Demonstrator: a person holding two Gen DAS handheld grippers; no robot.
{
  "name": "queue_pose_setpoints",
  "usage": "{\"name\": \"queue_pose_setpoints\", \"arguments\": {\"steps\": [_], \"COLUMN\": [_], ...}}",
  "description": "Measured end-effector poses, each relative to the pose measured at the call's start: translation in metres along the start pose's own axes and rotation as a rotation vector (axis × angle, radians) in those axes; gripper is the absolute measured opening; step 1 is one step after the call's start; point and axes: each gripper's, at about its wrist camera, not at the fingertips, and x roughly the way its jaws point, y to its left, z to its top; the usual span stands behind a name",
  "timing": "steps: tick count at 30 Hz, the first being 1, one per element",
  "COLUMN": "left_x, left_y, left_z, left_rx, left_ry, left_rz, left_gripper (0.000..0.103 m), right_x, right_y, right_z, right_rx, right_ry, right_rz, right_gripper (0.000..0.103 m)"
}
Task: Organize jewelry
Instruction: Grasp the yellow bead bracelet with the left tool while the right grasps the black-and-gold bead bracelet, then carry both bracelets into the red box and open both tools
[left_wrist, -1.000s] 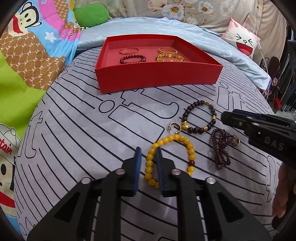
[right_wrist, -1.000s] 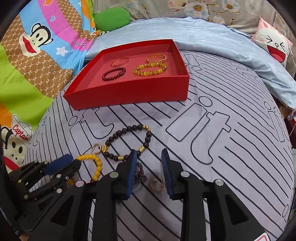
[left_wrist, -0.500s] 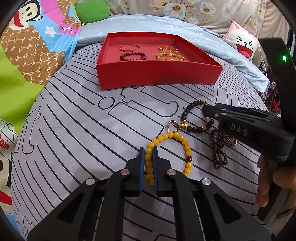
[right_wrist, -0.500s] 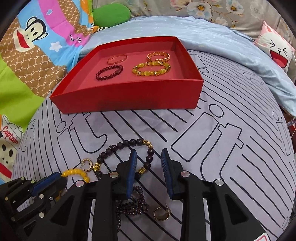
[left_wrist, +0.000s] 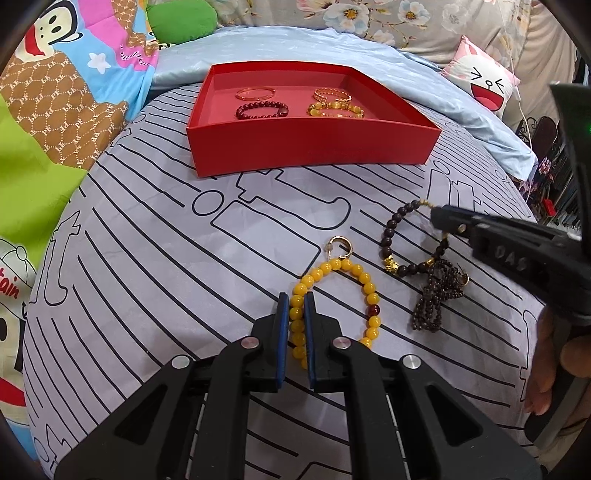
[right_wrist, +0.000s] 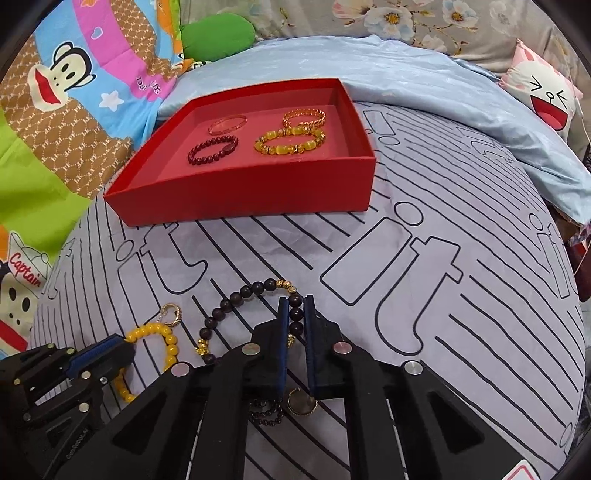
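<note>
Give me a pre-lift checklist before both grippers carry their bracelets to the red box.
1. Left gripper shut on the yellow round-bead bracelet: ok.
2. Right gripper shut on the dark brown round-bead bracelet: ok.
3. Bracelets lifted off the grey striped sheet: cannot tell.
4. Small purple bead strand apart from the dark bracelet: not ok, they touch.
5. Open floor space in the red cardboard box: ok, near the front wall.
</note>
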Motion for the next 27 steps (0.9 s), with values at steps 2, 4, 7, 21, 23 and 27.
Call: {"name": "queue_pose_setpoints", "arguments": {"steps": [2,4,7,21,23,27], "left_x": [-0.001,-0.004,-0.009,-0.055,-0.061,-0.068], "left_y": [-0.002,-0.004,-0.007,-0.019,-0.019,-0.019], "left_z": [0.0,0.001,0.004,0.031,0.037,0.052], "left_rx": [0.001,0.004,0.01,0.029,0.027,0.033], "left_ry": [0.003,0.003,-0.005,-0.101,-0.113,-0.137], "left_rz": [-0.002,-0.006,-0.014,-0.088,-0.095,-0.104], "left_gripper": [0.008,0.007,0.007,0.007,0.007,0.007], "right_x": [-0.009,-0.017,-0.03,-0.073,-0.074,-0.074], "right_y": [0.0,-0.001,0.0,-0.014,-0.015,-0.013], "right_z": [0.002,0.005,0.01,0.025,0.027,0.032], "right_rx": [0.005,0.008,0.006,0.035,0.037,0.027], "right_ry": [-0.017,-0.032,-0.057,-0.147,-0.149,-0.153], "right_rz": [0.006,0.013,0.022,0.038,0.04,0.042], "right_gripper": [0.008,0.008,0.008,0.008,0.008,0.008]}}
